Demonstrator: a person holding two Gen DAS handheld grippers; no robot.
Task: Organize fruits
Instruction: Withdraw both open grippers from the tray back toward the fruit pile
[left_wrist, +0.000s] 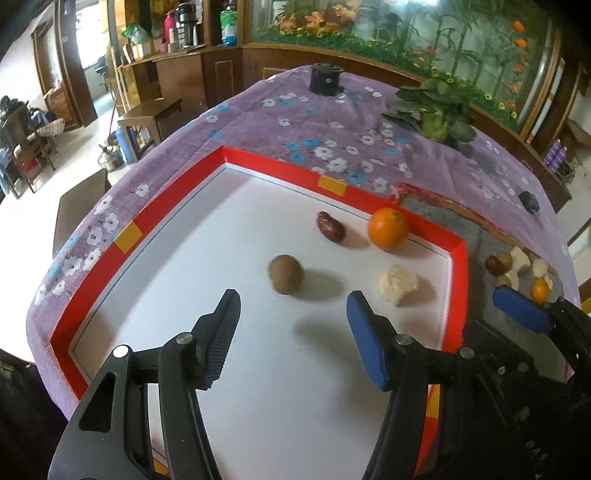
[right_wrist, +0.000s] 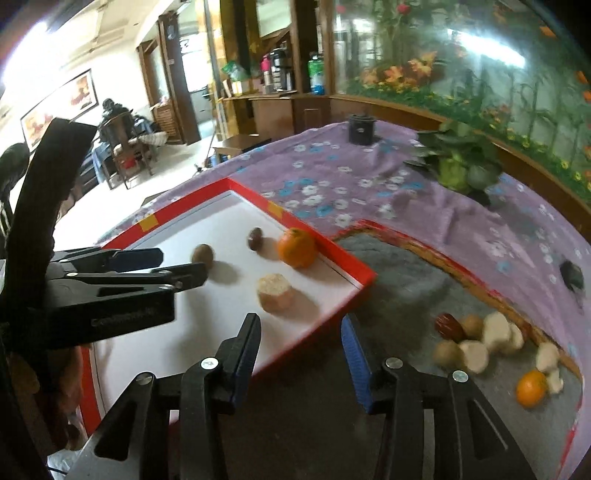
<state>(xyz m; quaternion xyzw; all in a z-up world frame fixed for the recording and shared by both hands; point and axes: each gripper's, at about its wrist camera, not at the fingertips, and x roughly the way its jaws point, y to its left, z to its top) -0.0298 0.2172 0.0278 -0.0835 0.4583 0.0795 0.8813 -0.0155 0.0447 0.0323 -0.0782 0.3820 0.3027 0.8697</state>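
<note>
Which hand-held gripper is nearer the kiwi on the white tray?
Left. The left hand-held gripper hovers open just short of the kiwi; the right hand-held gripper sits open beyond the tray's edge.

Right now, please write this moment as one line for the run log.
left gripper: open, empty, over white tray | right gripper: open, empty | tray: orange, kiwi, date, pale chunk

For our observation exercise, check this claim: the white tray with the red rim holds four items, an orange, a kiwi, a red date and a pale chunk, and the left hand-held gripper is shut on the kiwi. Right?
Not quite. The left hand-held gripper is open and holds nothing; the kiwi lies on the tray ahead of its fingers, as the left wrist view shows. The orange, red date and pale chunk are there.
</note>
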